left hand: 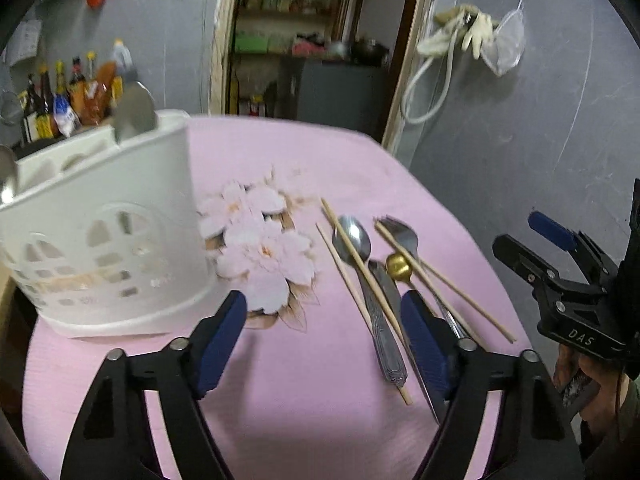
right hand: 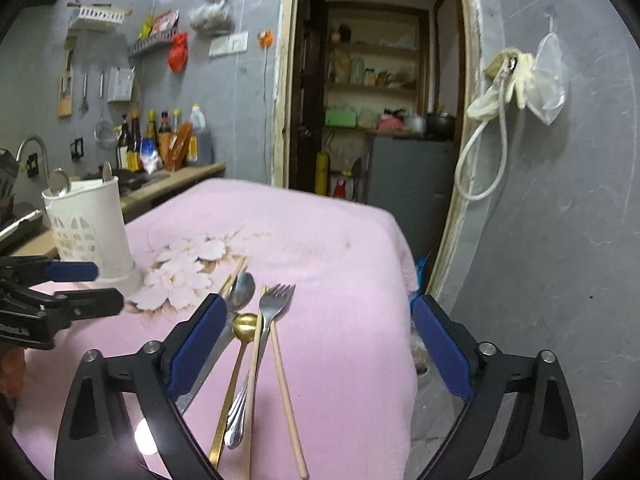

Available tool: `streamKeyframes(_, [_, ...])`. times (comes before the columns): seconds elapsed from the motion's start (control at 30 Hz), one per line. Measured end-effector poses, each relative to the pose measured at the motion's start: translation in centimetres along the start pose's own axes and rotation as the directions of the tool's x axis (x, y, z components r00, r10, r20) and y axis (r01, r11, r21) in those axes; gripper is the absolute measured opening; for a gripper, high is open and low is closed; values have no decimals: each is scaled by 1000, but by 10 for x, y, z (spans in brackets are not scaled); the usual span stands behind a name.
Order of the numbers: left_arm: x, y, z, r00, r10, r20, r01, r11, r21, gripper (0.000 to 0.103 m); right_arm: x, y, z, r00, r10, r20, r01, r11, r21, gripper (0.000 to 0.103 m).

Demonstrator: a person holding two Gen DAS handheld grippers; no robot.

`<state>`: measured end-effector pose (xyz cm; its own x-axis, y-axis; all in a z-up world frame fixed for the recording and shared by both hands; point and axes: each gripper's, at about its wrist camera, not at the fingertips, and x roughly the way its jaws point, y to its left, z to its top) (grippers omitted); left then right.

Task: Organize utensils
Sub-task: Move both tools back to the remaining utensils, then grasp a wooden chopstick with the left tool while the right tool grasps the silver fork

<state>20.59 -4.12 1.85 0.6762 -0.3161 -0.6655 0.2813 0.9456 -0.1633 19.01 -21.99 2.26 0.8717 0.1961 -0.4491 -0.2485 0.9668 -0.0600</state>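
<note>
Hovering over the pink cloth [left hand: 304, 408] on the worktop, both tongs stand spread and pinch nothing. No earlier view is given, so only this moment is told.

The left tongs [left hand: 324, 340] have bare cloth between their blue pads. The white utensil holder [left hand: 100, 240] stands ahead of them and to the left, near the left pad, with spoon bowls rising above its rim. The loose utensils lie ahead and to the right: the silver spoon [left hand: 354, 236], the fork [left hand: 402, 234], the small gold spoon [left hand: 397, 266] and the wooden chopsticks [left hand: 360, 268] that cross over them. The right pad [left hand: 424, 344] is over the handles of this pile; I cannot tell if it touches them. The right tongs [left hand: 556, 264] show at the right edge of this view, well beside the pile.

From the right wrist view, the right tongs [right hand: 316, 352] are above the same pile. The fork [right hand: 276, 304], the gold spoon [right hand: 245, 326] and two chopsticks [right hand: 280, 368] lie between the pads, nearer the left one. The silver spoon [right hand: 240, 292] is partly hidden behind that left pad. The holder [right hand: 90, 224] stands far ahead on the left, and the left tongs [right hand: 96, 288] reach in from the left edge, just beside it.
</note>
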Motion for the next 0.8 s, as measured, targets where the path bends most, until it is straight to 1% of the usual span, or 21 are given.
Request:
streamKeyframes(0.07, [11, -1, 3, 999, -6, -48, 6, 1000, 0, 61, 9, -1, 0, 999, 20, -36, -20, 1000, 0, 83])
streamKeyframes(0.1, [16, -1, 4, 998, -9, -64, 9, 1000, -1, 55, 13, -3, 0, 998, 31, -51, -31, 1000, 2, 77])
streamKeyframes(0.13, [22, -1, 5, 996, -15, -88, 15, 1000, -3, 49, 18, -4, 0, 996, 45, -72, -44, 999, 6, 74])
streamKeyframes(0.2, [31, 0, 9, 992, -28, -120, 27, 1000, -11, 42, 26, -5, 0, 992, 66, -104, -65, 998, 12, 69])
streamKeyframes(0.33, [51, 4, 16, 984, -53, -169, 48, 998, -32, 32, 41, -3, 3, 983, 96, -159, -97, 995, 3, 63])
streamKeyframes(0.4, [59, 4, 19, 982, -53, -181, 49, 998, -28, 29, 48, -2, 4, 978, 100, -184, -103, 995, -9, 58])
streamKeyframes(0.5, [69, 6, 21, 976, -61, -210, 58, 998, -22, 24, 60, 2, 5, 970, 104, -220, -114, 993, -34, 54])
streamKeyframes(0.6, [79, 9, 23, 970, -78, -231, 73, 997, -32, 22, 72, 5, 6, 965, 94, -246, -111, 992, -55, 49])
streamKeyframes(0.8, [91, 12, 28, 966, -80, -244, 78, 997, -18, 17, 86, 12, 8, 950, 109, -292, -139, 987, -83, 47])
